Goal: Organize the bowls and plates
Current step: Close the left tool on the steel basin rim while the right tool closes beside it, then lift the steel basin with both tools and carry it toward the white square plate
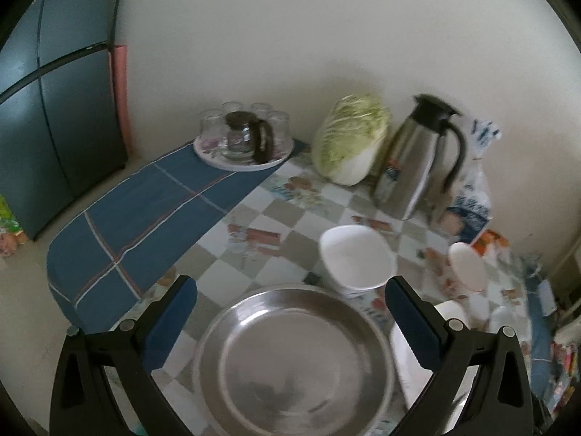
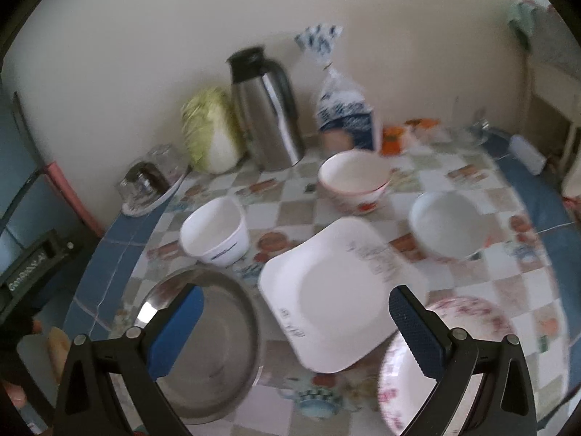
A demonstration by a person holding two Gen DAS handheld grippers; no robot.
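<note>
A round steel plate lies on the table right under my open, empty left gripper; it also shows in the right wrist view. Beyond it stands a squarish white bowl. A square white plate lies under my open, empty right gripper. A floral round plate lies partly behind the right finger. A red-patterned bowl and a plain white bowl stand farther back.
A cabbage, a steel thermos jug and a bread bag stand against the wall. A tray with glasses and a glass pot sits at the back left. A fridge stands left of the table.
</note>
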